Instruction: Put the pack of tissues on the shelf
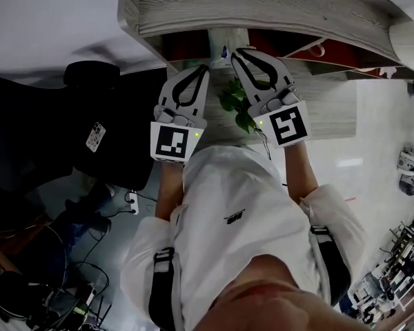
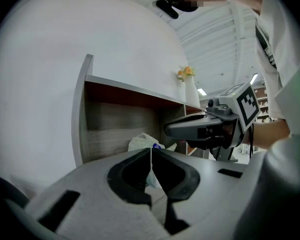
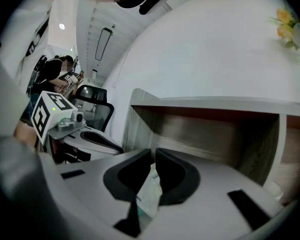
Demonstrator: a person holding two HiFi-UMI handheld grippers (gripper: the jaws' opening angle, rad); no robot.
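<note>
Item: pack of tissues point(image 2: 140, 143), being held at the mouth of the shelf's point(image 2: 115, 124) end compartment; the placing step is seemingly nearing completion. Right gripper point(image 3: 153, 156) is clamping the pack's wrapper. Left gripper point(image 2: 151, 151) is hovering just beside, jaws pressed together, apparently on nothing. The next move is likely calling for lowering the pack onto the board, then parting the right jaws. The left gripper's body is hiding the pack's underside, so contact with the board is not showing.

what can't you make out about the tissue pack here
- Print on the pack of tissues: blurred in right gripper view, too small in head view.
- Whether it touches the shelf floor: right gripper view, right tool hides it.
- Whether the left tool nips it: left gripper view, shut jaws cover that.
</note>
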